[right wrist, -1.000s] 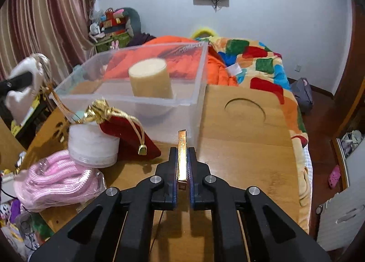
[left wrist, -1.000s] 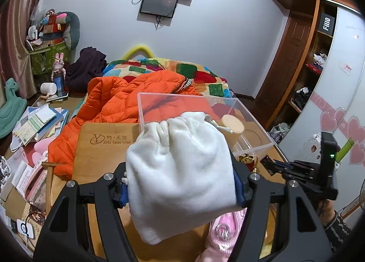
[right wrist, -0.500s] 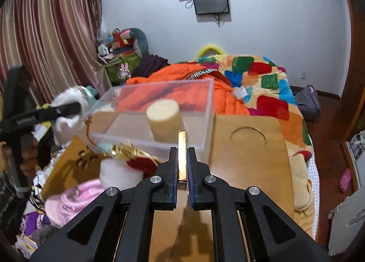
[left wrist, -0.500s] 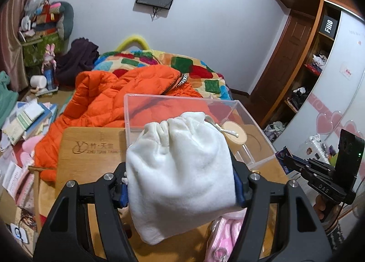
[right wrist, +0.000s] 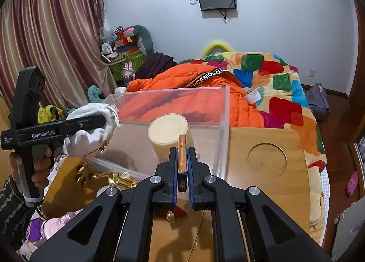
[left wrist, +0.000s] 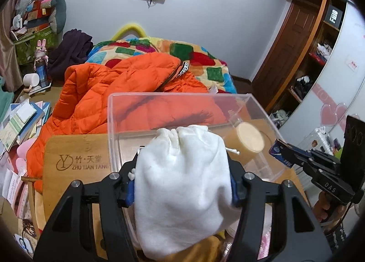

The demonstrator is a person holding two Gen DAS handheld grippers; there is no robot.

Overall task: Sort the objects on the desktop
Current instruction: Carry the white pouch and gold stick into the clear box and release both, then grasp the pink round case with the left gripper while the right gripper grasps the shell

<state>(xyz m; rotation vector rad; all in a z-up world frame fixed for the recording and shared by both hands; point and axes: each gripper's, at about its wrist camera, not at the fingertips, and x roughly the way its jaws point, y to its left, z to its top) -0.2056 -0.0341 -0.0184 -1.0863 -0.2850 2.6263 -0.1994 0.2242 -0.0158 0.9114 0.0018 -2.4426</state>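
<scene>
My left gripper [left wrist: 182, 186] has a white drawstring pouch [left wrist: 182, 182] between its blue pads, and the jaws are closing tighter on it. The pouch hangs over the near wall of a clear plastic box [left wrist: 178, 96]. A cream cylinder [left wrist: 248, 140] stands inside the box. My right gripper [right wrist: 182, 159] is shut on a thin orange pack [right wrist: 182, 148] held on edge, just in front of the box's [right wrist: 224, 107] near wall and the cylinder [right wrist: 167, 129]. The right wrist view also shows the left gripper [right wrist: 100, 123] with the pouch [right wrist: 91, 134] at the box's left end.
The box sits on a wooden table [right wrist: 251, 193] with a round recess [right wrist: 267, 159]. A red pouch with gold cord [right wrist: 118, 178] and pink items [right wrist: 54, 225] lie near the table's front left. An orange jacket [left wrist: 118, 93] and a bed lie behind.
My left gripper has carried the pouch forward and lower, over the box's near wall. My right gripper has risen and come closer to the box, still holding the thin pack.
</scene>
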